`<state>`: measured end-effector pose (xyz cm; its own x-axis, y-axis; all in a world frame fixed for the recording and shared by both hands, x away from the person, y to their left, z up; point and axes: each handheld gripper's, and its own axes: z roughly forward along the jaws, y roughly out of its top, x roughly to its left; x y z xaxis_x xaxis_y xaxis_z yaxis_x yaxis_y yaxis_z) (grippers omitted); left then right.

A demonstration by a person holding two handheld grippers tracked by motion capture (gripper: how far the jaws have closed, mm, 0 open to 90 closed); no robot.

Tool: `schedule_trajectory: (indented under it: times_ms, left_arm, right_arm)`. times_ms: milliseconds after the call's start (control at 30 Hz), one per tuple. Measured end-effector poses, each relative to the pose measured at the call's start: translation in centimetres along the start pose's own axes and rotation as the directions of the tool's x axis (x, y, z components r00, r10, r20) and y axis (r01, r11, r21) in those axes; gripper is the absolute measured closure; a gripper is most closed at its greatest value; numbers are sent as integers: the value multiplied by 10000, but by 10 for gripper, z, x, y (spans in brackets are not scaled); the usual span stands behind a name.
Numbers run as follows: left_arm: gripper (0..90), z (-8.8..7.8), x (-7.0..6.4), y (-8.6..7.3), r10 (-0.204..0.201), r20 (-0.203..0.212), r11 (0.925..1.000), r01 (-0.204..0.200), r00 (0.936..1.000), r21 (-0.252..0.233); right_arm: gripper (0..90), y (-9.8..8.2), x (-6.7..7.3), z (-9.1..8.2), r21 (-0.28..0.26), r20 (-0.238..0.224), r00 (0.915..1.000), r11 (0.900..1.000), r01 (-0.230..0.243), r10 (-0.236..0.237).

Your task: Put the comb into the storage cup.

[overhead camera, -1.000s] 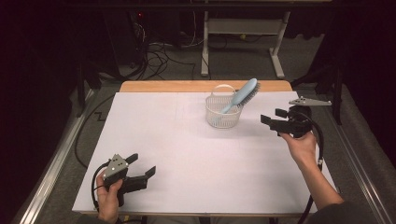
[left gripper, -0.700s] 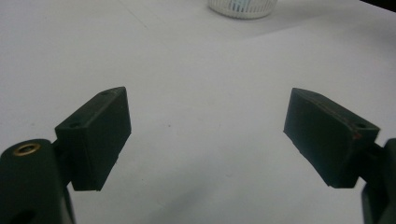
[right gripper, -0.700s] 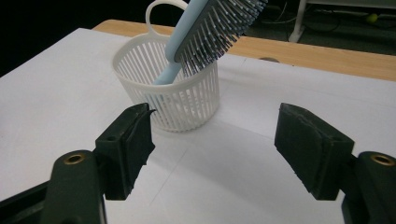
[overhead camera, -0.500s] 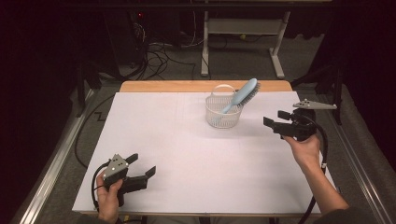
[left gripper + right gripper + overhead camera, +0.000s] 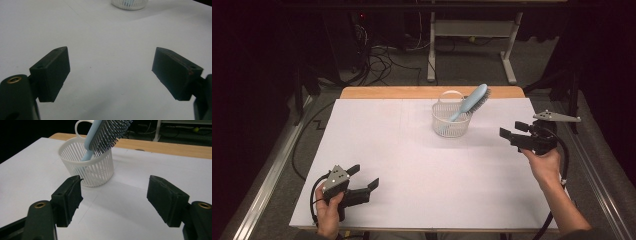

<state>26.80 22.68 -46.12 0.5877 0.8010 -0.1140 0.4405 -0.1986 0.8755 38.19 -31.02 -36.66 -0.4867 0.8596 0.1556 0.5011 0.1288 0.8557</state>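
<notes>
We are holding our right gripper (image 5: 513, 132) wide open, empty, near the basket (image 5: 451, 122); a careless nudge might tip its hairbrush (image 5: 472, 100) out.

Left tongs (image 5: 368, 177) agape – right tongs (image 5: 513, 130) likewise.

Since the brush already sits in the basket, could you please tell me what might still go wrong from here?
1. The light blue hairbrush stands handle-down, its head leaning out over the rim of the white slatted basket; a nudge could tip both.
2. The right hand-held gripper, jaws open and empty, is close beside the basket and could bump it.
</notes>
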Motion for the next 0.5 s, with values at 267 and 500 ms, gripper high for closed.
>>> schedule_trajectory:
  times_ms: [267, 500]
  left_arm:
    - [158, 0, 0, 0, 12, 27, 10000, -11, 10000, -28]
    - [158, 0, 0, 0, -1, 30, 10000, 1, 10000, -50]
  right_arm:
    - [286, -4, 1, -6, -49, -26, 9999, 9999, 118, -118]
    - [285, -10, -1, -10, -73, -12, 10000, 9999, 90, -91]
